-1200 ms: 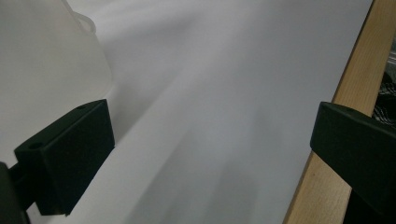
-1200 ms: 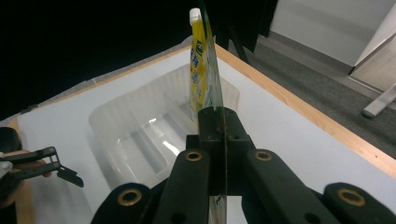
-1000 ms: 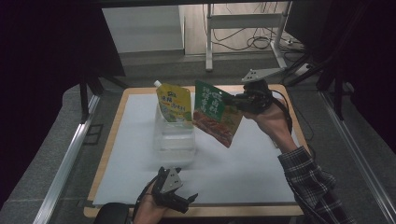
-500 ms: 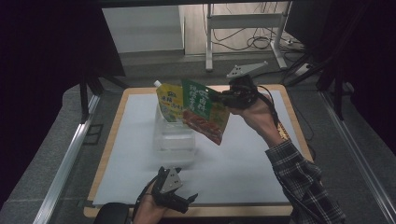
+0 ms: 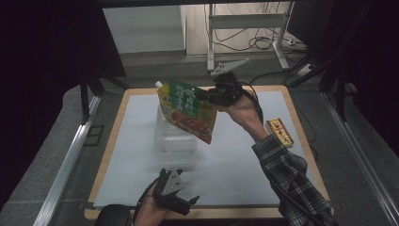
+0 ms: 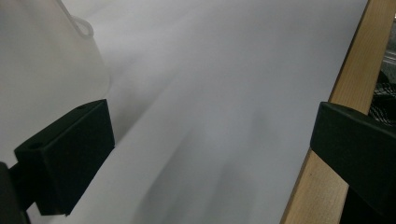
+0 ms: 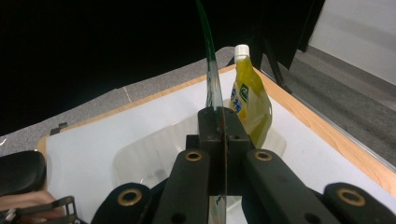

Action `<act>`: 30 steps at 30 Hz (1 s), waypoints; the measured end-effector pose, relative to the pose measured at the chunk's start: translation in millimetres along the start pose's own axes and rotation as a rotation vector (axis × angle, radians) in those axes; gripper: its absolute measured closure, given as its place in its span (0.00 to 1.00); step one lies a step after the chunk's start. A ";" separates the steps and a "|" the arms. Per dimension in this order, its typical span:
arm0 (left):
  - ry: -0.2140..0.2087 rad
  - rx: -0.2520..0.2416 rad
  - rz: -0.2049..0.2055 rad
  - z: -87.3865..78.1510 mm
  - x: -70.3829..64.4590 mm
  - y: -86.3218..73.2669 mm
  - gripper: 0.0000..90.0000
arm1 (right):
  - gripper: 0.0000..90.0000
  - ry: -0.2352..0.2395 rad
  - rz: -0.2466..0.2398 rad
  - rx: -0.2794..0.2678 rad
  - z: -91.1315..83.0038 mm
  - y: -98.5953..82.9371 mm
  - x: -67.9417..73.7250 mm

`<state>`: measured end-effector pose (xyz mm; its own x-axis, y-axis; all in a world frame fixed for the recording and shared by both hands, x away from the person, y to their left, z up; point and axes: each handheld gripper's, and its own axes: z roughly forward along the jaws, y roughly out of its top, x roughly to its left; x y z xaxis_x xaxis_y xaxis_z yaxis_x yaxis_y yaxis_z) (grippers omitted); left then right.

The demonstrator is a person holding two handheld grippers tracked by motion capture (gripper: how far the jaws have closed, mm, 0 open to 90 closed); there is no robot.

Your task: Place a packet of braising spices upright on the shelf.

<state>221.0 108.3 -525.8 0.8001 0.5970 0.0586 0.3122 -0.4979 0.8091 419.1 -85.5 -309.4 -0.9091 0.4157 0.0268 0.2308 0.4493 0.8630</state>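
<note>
Seemingly midway, the right gripper (image 5: 212, 96) pinches the green pouch (image 5: 189, 111) in the air above the clear bin (image 5: 175, 137), where the yellow spouted pouch (image 7: 250, 99) already stands, while the left gripper (image 5: 181, 203) waits spread at the counter's (image 5: 291, 101) near edge.

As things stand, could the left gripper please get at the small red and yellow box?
Probably not: the left gripper sits open at the near edge, while the small red and yellow box lies far across, beyond the right forearm.

Clear bin (image 6: 46, 56) beside parted fingers (image 6: 70, 154)
</note>
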 end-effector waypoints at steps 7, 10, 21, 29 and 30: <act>0.000 0.000 -0.002 -0.1 0.4 -0.2 0.00 | 0.99 0.014 0.000 -0.008 16.3 4.6 -1.0; -0.001 0.000 -0.001 -0.2 0.4 -0.1 0.00 | 0.99 0.018 -0.004 -0.009 23.1 7.0 -1.1; -0.001 0.000 0.000 -0.3 0.5 -0.2 0.00 | 0.99 0.044 -0.021 -0.013 47.5 12.9 3.6; 0.002 0.007 0.002 -0.9 1.7 -0.6 0.00 | 0.99 0.066 -0.008 -0.002 65.4 6.9 2.3; 0.002 0.008 0.002 -0.8 1.7 -0.7 0.00 | 0.99 0.067 -0.009 0.000 66.2 6.2 1.5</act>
<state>221.7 110.2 -525.8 0.7996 0.5974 0.0614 0.3148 -0.5039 0.8043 442.1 -29.7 -337.5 -0.9324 0.3577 0.0528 0.2225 0.4526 0.8635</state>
